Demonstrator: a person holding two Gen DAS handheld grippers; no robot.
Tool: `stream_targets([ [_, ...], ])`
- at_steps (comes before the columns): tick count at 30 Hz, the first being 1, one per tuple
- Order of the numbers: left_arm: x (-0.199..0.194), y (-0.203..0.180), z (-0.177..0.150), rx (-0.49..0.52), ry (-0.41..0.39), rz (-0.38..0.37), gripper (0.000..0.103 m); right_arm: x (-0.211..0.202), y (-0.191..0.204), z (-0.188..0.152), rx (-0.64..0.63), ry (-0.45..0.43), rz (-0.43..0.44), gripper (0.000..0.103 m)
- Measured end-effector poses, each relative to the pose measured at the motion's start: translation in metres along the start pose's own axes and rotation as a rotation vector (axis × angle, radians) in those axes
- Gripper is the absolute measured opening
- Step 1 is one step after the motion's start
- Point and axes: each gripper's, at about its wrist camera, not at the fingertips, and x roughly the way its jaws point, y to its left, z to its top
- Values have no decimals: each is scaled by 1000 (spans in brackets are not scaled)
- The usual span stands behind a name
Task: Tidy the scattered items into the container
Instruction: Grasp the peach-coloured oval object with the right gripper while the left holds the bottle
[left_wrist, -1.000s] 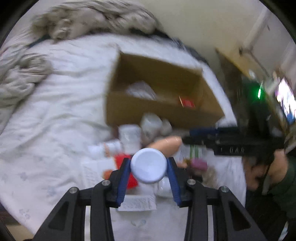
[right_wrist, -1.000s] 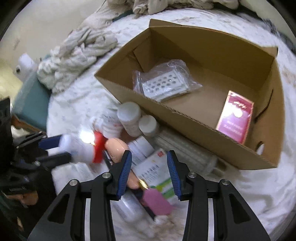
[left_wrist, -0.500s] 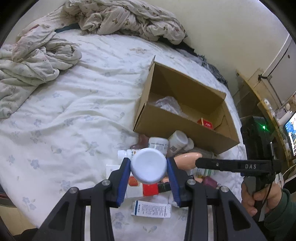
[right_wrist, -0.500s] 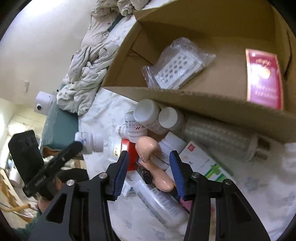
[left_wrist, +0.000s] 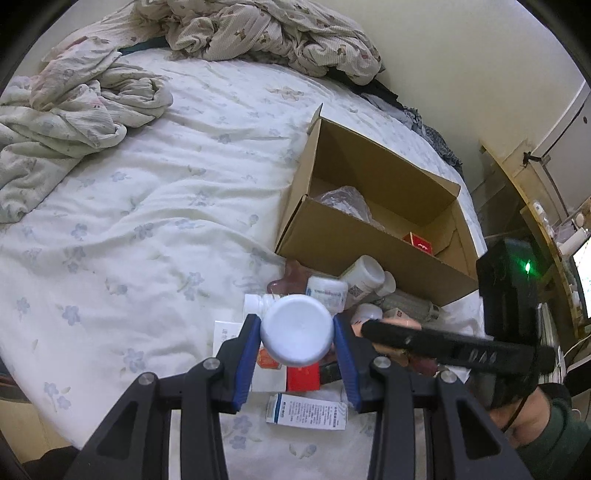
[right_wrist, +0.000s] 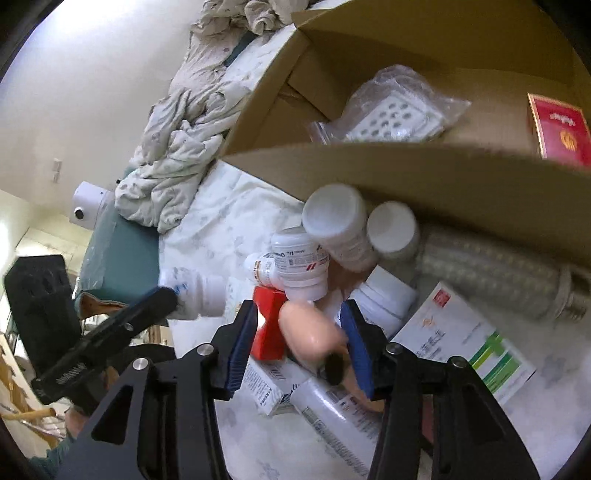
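Note:
My left gripper (left_wrist: 295, 322) is shut on a white bottle (left_wrist: 296, 334) whose round cap faces the camera, held above the pile of items on the bed. The brown cardboard box (left_wrist: 334, 245) stands open behind the pile, with a plastic bag (right_wrist: 395, 114) and a red packet (right_wrist: 561, 129) inside. My right gripper (right_wrist: 299, 343) is open, low over the pile, its blue pads either side of a peach-coloured object (right_wrist: 308, 330). In the right wrist view the left gripper (right_wrist: 162, 299) shows at the left with the white bottle (right_wrist: 199, 295).
Against the box's front wall lie white bottles (right_wrist: 336, 221), a labelled jar (right_wrist: 299, 262), a red box (right_wrist: 267, 325), a green-and-white carton (right_wrist: 465, 347) and a ribbed clear tube (right_wrist: 498, 273). Crumpled blankets (left_wrist: 74, 110) lie at the far left. A hand (left_wrist: 524, 421) holds the right gripper.
The right gripper has come down closer to the pile, bringing the peach object between its pads. The left gripper has pulled back and up with the white bottle in it.

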Motion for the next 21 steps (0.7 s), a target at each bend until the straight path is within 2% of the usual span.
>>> stream_targets([
  [5, 0, 2, 1, -8, 2, -4, 40, 10, 5, -8, 10, -8, 21, 52],
  [8, 0, 3, 1, -13, 2, -7, 40, 14, 11, -14, -22, 12, -16, 52],
  [14, 0, 3, 2, -15, 4, -17, 40, 19, 39, -24, -262, 101, -207, 52],
  [16, 0, 2, 3, -9, 2, -17, 40, 21, 48, -27, -344, 128, -297, 52],
  [18, 0, 1, 2, -5, 1, -17, 40, 23, 56, -32, -444, 116, -397, 45],
  [19, 0, 1, 2, -3, 1, -17, 40, 23, 59, -34, -476, 108, -420, 43],
  [21, 0, 1, 2, -2, 3, -16, 40, 26, 57, -32, -469, 114, -406, 41],
])
